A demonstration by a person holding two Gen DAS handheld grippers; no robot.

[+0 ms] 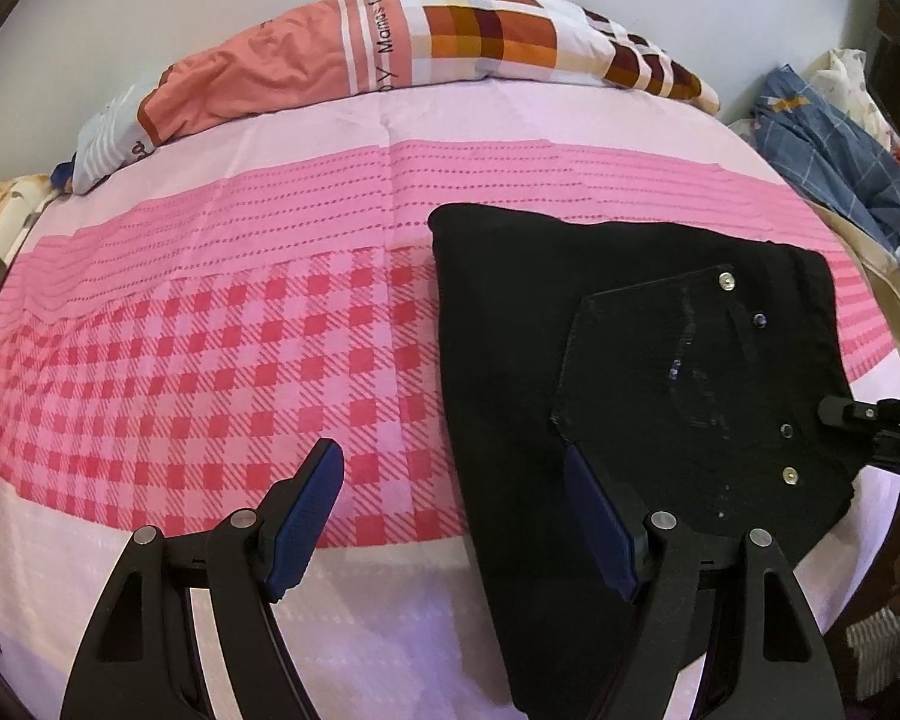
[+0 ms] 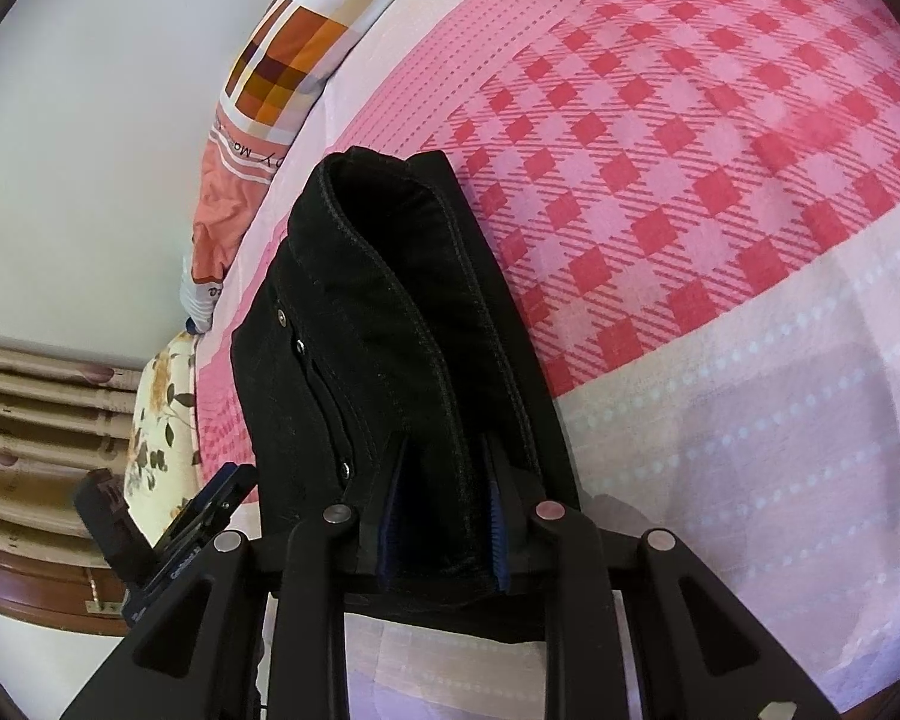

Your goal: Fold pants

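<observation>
Black jeans point(image 1: 570, 312) lie folded on the pink checked bed sheet point(image 1: 210, 330), with a back pocket and metal rivets facing up. My left gripper point(image 1: 450, 453) hovers open over the jeans' left edge, one blue pad above the sheet and the other above the denim, nothing between them. At the right edge of the left wrist view, my right gripper point(image 1: 834, 408) meets the jeans' waistband. In the right wrist view the right gripper point(image 2: 444, 450) is shut on a thick fold of the jeans point(image 2: 390, 300), and the cloth stands up in a ridge ahead of the pads.
A checked orange and white pillow point(image 1: 390, 42) lies along the far edge of the bed by the wall. A folded blue checked cloth point(image 1: 828, 138) sits at the far right. A floral cloth point(image 2: 156, 420) and a wooden frame point(image 2: 30, 582) lie beyond the bed's end.
</observation>
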